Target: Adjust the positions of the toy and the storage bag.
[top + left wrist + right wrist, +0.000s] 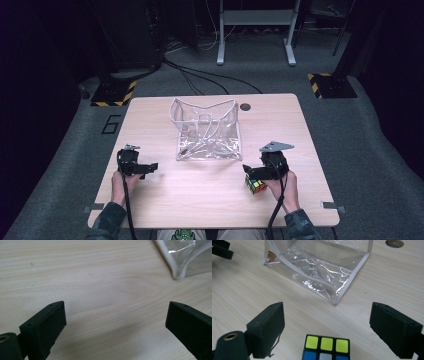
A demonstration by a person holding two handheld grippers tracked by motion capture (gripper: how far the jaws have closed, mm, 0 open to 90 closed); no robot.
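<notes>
Two spread fingers [268, 331] of right gripper [327, 327], puzzle cube [326, 348] below between them, untouched, left gripper [115, 322] spread too

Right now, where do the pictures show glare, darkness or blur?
High view: the room around the table is very dark, and the clear bag shows faint shine. Right gripper view: white glare streaks on the bag's plastic, and the cube is sharp. Left gripper view: the near black jaws look slightly soft, with a dim shadow on the wood.

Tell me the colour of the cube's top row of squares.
Yellow, all three on the cube; clearest in the right gripper view.
</notes>
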